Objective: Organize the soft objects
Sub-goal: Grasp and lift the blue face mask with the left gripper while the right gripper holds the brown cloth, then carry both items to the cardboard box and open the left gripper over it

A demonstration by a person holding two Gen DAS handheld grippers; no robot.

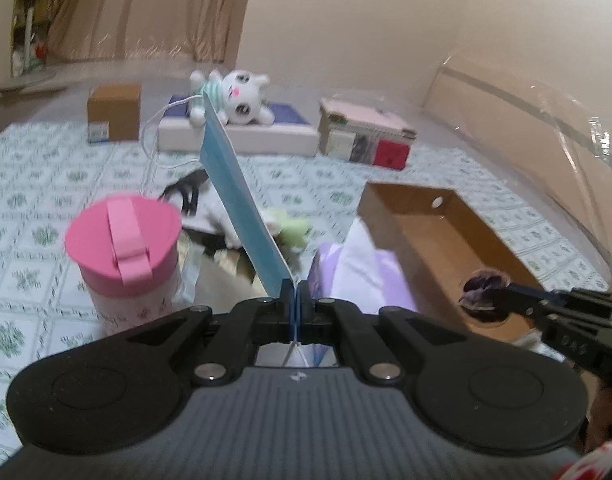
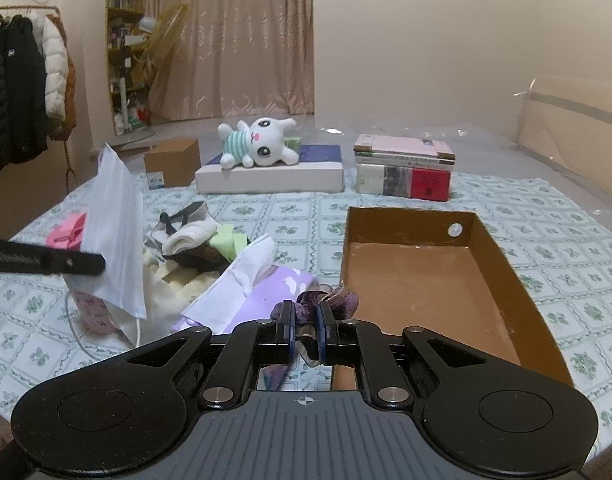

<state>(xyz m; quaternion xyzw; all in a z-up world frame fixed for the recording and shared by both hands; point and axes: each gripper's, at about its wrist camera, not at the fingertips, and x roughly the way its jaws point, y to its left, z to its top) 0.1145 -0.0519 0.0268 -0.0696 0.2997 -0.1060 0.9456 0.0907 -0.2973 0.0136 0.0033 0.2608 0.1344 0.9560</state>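
Left claw (image 1: 294, 289) clamping face mask (image 1: 238, 196), right claw (image 2: 304, 314) gripping scrunchie (image 2: 325, 300), beside empty cardboard box (image 2: 501, 264).

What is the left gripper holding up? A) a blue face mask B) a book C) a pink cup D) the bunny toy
A: the left gripper has its fingers shut on the edge of the blue face mask, while the pink cup stands on the bed and the bunny toy lies far behind.

Each camera sat just behind its own gripper, close above the bed (image 2: 266, 208), and looked forward and slightly down. Both views shared the open cardboard box (image 2: 421, 276) near the right, and the white plush toy (image 1: 238, 98) far away.
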